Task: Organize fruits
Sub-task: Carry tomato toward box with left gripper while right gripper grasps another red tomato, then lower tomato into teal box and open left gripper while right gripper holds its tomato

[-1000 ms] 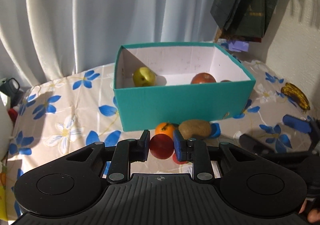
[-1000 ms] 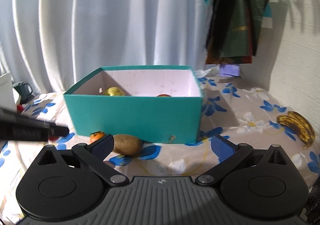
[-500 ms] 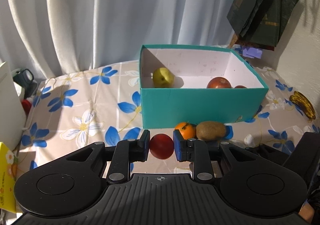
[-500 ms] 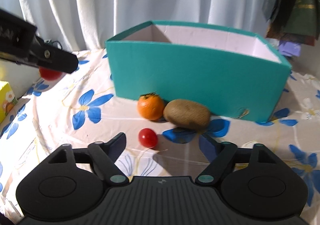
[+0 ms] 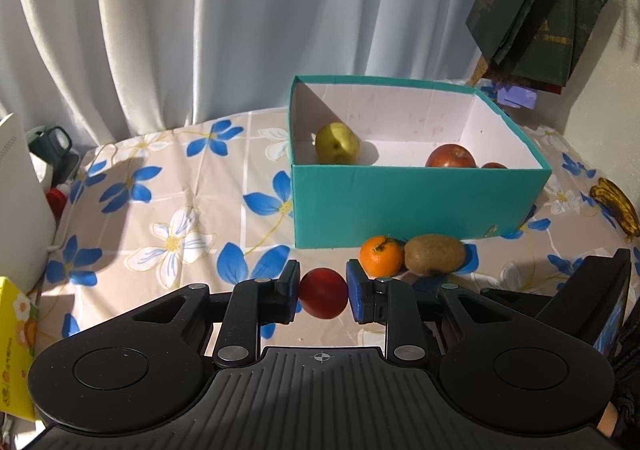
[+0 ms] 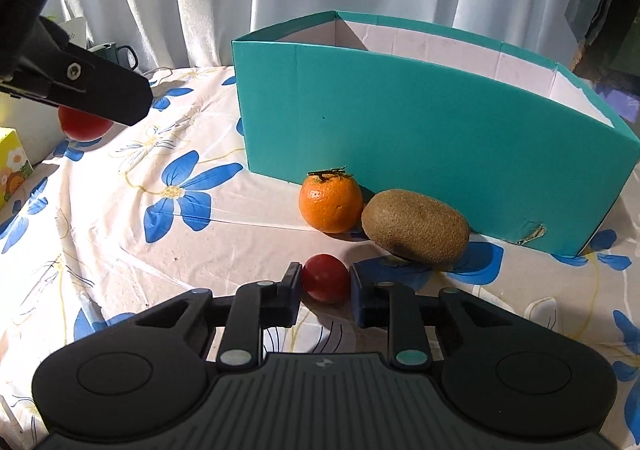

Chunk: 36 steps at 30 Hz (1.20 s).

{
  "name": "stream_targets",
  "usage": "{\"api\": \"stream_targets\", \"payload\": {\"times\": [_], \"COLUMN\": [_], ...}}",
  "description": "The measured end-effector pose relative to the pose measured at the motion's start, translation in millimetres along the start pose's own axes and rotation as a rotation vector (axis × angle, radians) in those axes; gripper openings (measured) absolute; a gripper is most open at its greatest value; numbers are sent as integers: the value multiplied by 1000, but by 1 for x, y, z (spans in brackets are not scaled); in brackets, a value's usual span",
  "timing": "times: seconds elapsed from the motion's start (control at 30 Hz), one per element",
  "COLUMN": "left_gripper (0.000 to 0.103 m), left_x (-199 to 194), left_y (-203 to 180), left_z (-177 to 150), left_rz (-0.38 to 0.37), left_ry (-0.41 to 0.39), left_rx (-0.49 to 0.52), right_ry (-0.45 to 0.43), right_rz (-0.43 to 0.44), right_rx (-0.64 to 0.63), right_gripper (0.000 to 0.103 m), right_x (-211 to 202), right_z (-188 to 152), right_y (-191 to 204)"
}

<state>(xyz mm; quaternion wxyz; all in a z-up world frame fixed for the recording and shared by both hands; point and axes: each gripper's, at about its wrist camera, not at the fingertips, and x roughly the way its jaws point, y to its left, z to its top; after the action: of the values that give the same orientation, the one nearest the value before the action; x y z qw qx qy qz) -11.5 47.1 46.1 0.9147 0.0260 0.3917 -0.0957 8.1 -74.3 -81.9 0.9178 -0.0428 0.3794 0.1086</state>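
Observation:
My left gripper (image 5: 323, 293) is shut on a round red fruit (image 5: 323, 298), held above the flowered tablecloth (image 5: 160, 218). In the right wrist view that same fruit (image 6: 85, 124) shows at the far left under the left gripper's black finger (image 6: 100, 94). My right gripper (image 6: 325, 285) is shut on a small red tomato (image 6: 325, 278) resting on the cloth. Just beyond it lie an orange tangerine (image 6: 330, 200) and a brown kiwi (image 6: 416, 226), touching each other against the teal box (image 6: 420, 138). Inside the box (image 5: 416, 202) sit a yellow-green pear (image 5: 337, 143) and a red apple (image 5: 451, 156).
A dark-spotted banana (image 5: 616, 206) lies at the table's right edge. A white object (image 5: 20, 202) and a yellow carton (image 5: 16, 338) stand at the left edge, with a dark mug (image 6: 116, 52) behind. White curtains hang at the back; dark bags (image 5: 540, 2) hang at upper right.
My right gripper came down and leftward to the small tomato and its jaws went from wide open to shut on it. The left gripper kept its red fruit and barely moved.

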Motion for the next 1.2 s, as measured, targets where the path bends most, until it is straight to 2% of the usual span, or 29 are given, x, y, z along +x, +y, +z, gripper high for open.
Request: {"api": "stream_targets", "payload": {"times": [0.17, 0.57, 0.77, 0.97, 1.2], "left_gripper": [29, 29, 29, 29, 29], "left_x": [8, 20, 32, 55, 99], "left_y": [-7, -53, -69, -75, -78], "left_z": [8, 50, 70, 90, 99], "left_rz": [10, -7, -23, -3, 11], "left_ry": [14, -55, -74, -78, -58], "left_rx": [10, 98, 129, 134, 132], "right_ry": [-7, -185, -239, -261, -274], "right_rz": [-39, -201, -258, -297, -335], "right_rx": [51, 189, 245, 291, 318], "right_gripper": [24, 24, 24, 24, 24], "right_x": [-15, -87, -106, -117, -124], "right_z": [3, 28, 30, 28, 26], "right_y": [-15, -76, -98, -111, -116]}}
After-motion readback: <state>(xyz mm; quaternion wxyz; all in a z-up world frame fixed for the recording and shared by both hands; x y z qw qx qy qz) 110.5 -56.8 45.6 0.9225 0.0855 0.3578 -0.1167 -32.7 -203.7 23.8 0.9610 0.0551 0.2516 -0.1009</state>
